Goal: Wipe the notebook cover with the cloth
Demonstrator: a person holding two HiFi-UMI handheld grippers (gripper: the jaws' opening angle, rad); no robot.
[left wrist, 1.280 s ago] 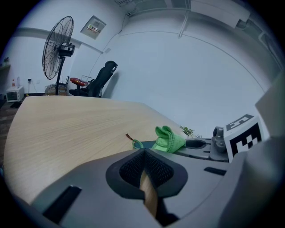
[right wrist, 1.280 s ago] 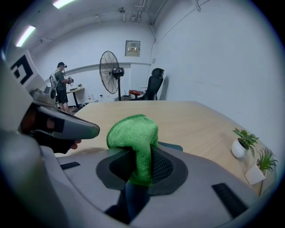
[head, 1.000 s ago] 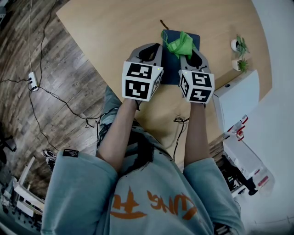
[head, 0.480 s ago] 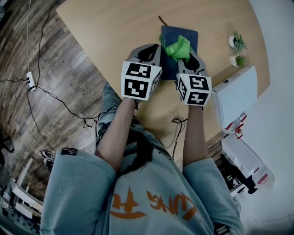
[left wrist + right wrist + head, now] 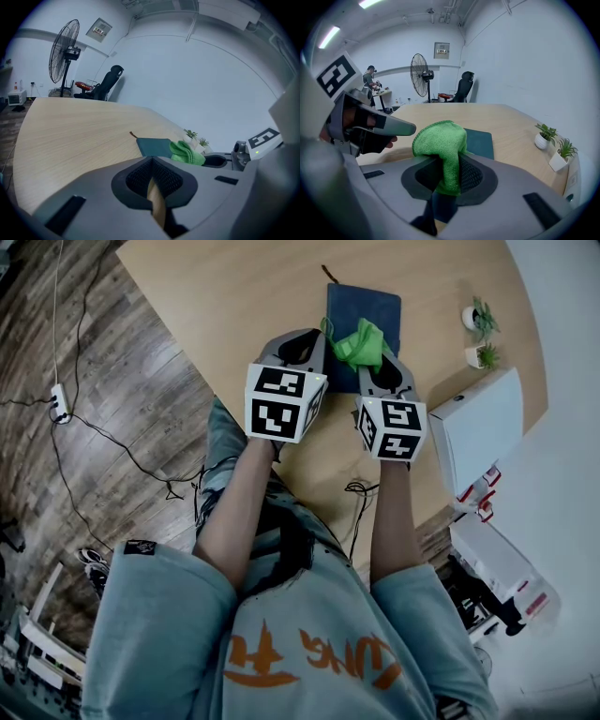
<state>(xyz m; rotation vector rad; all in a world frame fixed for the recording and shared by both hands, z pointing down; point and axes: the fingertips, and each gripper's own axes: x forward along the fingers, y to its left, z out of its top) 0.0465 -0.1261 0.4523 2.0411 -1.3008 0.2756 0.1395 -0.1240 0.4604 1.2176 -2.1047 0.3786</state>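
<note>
A dark blue notebook (image 5: 367, 317) lies flat on the wooden table (image 5: 225, 296), also seen in the left gripper view as the notebook (image 5: 152, 146) and in the right gripper view as the notebook (image 5: 480, 142). My right gripper (image 5: 373, 354) is shut on a green cloth (image 5: 359, 343), which bulges out between its jaws as the cloth (image 5: 442, 145) over the notebook's near end. My left gripper (image 5: 302, 345) sits just left of the notebook's near corner, shut with nothing in it; its jaws (image 5: 153, 185) meet with only table showing between them.
Two small potted plants (image 5: 480, 332) stand at the table's right side. A white box (image 5: 476, 427) lies by the right edge. A cable (image 5: 361, 491) hangs off the near table edge. Floor cables and a power strip (image 5: 62, 401) lie to the left.
Both grippers and the green cloth have drawn slightly back toward me along the notebook; the notebook shows more of its far part beyond the cloth.
</note>
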